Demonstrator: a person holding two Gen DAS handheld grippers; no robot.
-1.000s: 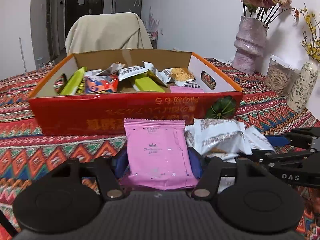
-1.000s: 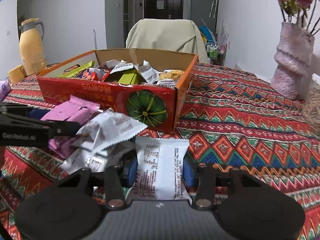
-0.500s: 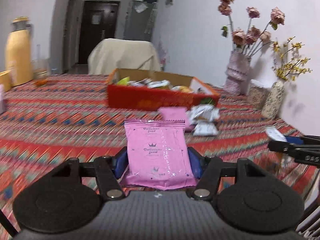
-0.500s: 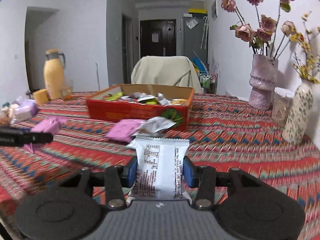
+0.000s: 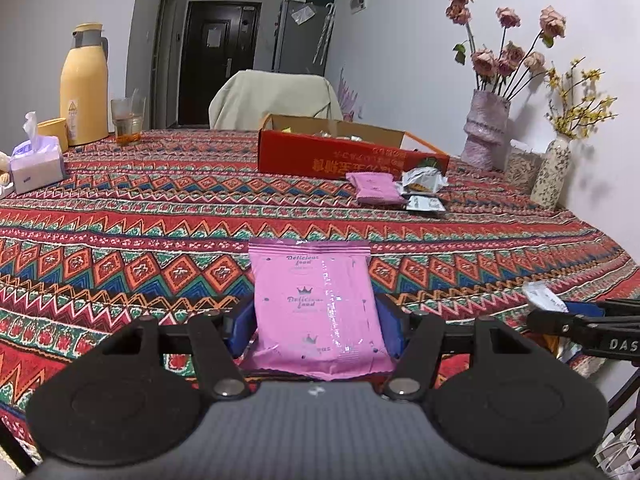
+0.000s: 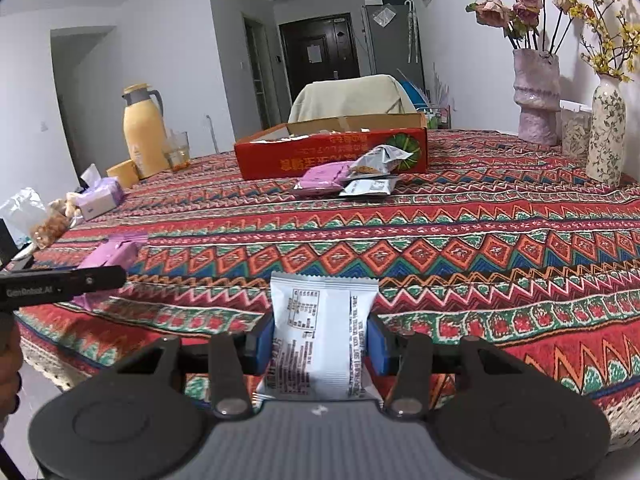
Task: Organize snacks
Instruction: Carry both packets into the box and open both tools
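Two packets are in my grip, one per tool. My left gripper (image 5: 316,326) is clamped on a pink snack packet (image 5: 316,304), its blue pads pressing both sides. My right gripper (image 6: 320,344) is clamped the same way on a white snack packet (image 6: 320,340) with its printed back toward the camera. Both hang above the near edge of the patterned tablecloth (image 5: 160,208), well apart from the red cardboard box (image 5: 340,156) at the far end of the table. Just in front of that box lie a second pink packet (image 5: 374,188) and two silvery packets (image 5: 424,180), touching one another. Beyond the box stands a covered chair (image 5: 276,96). Off to the box's left stands a yellow thermos (image 5: 84,84).
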